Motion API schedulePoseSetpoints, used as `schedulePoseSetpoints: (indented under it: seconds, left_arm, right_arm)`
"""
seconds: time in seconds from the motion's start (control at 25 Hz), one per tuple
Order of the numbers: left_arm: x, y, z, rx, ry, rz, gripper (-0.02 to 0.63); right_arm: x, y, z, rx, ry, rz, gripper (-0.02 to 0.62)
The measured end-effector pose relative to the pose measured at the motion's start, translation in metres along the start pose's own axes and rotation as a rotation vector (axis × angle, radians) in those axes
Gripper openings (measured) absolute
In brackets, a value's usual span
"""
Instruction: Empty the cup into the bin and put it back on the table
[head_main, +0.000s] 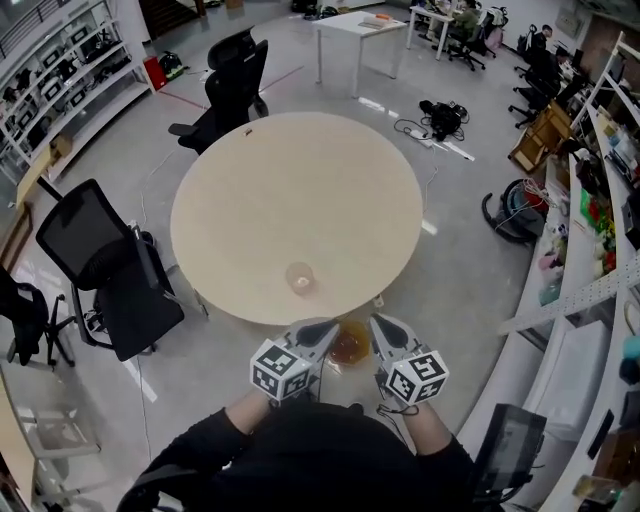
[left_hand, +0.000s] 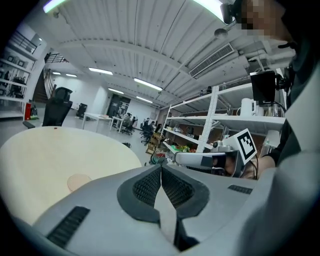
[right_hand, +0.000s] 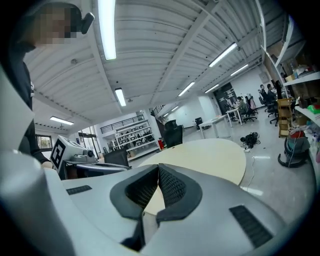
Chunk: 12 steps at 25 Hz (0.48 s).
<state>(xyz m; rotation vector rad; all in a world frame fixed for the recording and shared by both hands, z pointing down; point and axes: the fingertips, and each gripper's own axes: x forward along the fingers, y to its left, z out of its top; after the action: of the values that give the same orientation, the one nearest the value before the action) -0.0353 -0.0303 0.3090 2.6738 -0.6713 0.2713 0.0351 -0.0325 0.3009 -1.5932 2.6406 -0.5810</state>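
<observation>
Both tongs are closed tight with nothing between them. The left tongs (head_main: 318, 332) and the right tongs (head_main: 385, 325) are side by side close to the person's chest, pointing toward the round counter (head_main: 330, 160). The clear cup (head_main: 300, 277) stands upright on the counter just ahead of the left tongs, near the counter's edge and apart from both. Between the two tongs, lower down, sits what looks like the bin (head_main: 348, 346) holding something orange-brown, too blurred to be sure.
</observation>
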Motion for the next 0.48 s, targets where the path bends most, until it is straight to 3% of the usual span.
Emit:
schedulePoseSetpoints:
  seconds: [0.48]
  left_arm:
    - [0.033,-0.112,-0.050,-0.009,0.053,-0.004,0.023]
  right_arm:
    - [-0.102,-0.016,-0.008,-0.011,-0.026,-0.015,0.015]
